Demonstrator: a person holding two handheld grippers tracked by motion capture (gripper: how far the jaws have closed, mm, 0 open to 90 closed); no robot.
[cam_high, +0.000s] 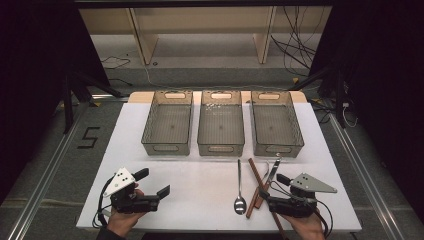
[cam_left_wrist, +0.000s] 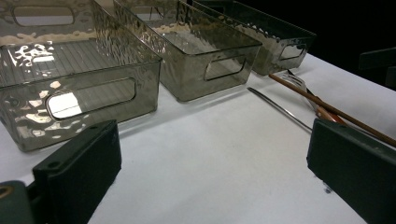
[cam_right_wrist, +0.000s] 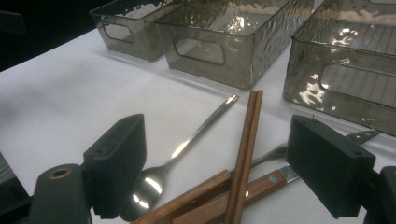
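Note:
A metal spoon (cam_high: 240, 192) lies on the white table (cam_high: 200, 195), bowl toward the front edge. Just right of it lie a pair of brown chopsticks (cam_high: 255, 186) and a wooden-handled metal utensil (cam_high: 273, 170), crossing each other. My right gripper (cam_high: 273, 188) hovers open at the near ends of these pieces. In the right gripper view its jaws stand wide apart over the chopsticks (cam_right_wrist: 247, 140), the spoon (cam_right_wrist: 187, 140) and the wooden handle (cam_right_wrist: 261, 183), without pressing on them. My left gripper (cam_high: 153, 182) is open at the front left, nothing between its jaws (cam_left_wrist: 212, 172).
Three clear grey bins stand in a row at the back of the table: left (cam_high: 167, 122), middle (cam_high: 221, 122), right (cam_high: 276, 122). All look empty. A person's hands hold both grippers at the front edge. Dark stands and cables flank the table.

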